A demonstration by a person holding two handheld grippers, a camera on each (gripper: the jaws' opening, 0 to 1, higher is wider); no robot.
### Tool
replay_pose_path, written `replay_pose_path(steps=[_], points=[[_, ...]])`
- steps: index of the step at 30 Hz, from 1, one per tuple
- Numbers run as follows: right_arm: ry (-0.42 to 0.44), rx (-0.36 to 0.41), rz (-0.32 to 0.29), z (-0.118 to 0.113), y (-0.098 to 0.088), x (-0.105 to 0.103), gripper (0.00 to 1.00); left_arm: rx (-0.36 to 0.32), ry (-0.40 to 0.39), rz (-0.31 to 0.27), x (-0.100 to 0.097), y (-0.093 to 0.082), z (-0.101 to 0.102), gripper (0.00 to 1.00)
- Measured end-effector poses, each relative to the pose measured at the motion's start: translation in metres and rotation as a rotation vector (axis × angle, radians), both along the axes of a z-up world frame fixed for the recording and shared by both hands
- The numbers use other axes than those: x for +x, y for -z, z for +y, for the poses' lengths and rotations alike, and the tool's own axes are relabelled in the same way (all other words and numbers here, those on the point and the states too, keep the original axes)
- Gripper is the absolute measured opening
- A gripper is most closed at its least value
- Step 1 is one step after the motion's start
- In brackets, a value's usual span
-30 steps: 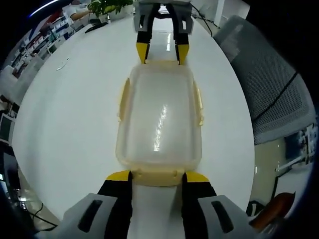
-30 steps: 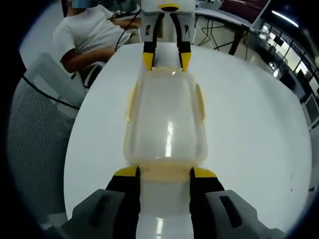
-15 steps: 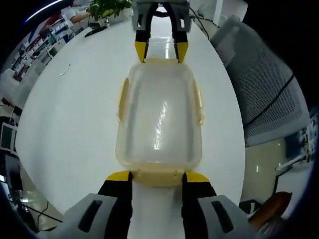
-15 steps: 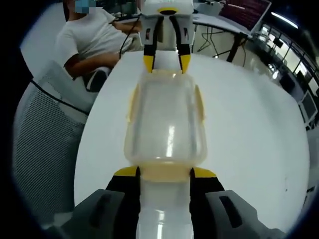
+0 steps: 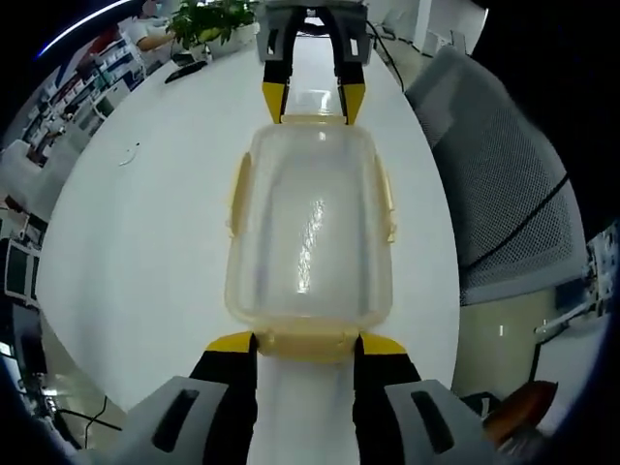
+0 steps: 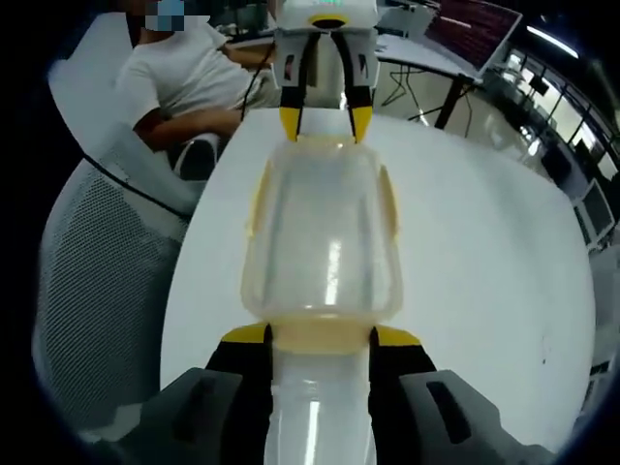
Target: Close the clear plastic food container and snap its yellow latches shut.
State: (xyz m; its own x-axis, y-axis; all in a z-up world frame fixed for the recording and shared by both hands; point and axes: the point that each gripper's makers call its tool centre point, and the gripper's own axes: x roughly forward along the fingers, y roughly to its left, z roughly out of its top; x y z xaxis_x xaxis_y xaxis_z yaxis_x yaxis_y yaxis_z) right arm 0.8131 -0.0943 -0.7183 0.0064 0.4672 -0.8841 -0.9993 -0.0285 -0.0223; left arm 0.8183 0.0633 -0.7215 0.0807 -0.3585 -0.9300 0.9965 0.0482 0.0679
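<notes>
The clear container (image 5: 310, 228) sits lidded on the white worktop (image 5: 145, 223). Our left tongs (image 5: 305, 341) and right tongs (image 6: 318, 332) stand spread around its end latches. We should press both inward evenly.

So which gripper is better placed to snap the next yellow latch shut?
Almost a tie. The left gripper and right gripper each have their jaws astride an end latch of the container. Left, at a guess, but barely. The side latches sit beyond both.
</notes>
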Motion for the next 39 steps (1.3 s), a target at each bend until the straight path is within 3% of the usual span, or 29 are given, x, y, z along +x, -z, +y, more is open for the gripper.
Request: replay_pose_path(steps=[17,39], points=[[0.008,-0.023,-0.012,-0.043,-0.018,-0.007,0.35,-0.027,0.024,-0.024,-0.005,-0.02,-0.042,0.32],[0.02,-0.029,-0.035,-0.099,-0.027,-0.001,0.35,-0.068,0.018,-0.032,0.003,-0.028,-0.096,0.32]])
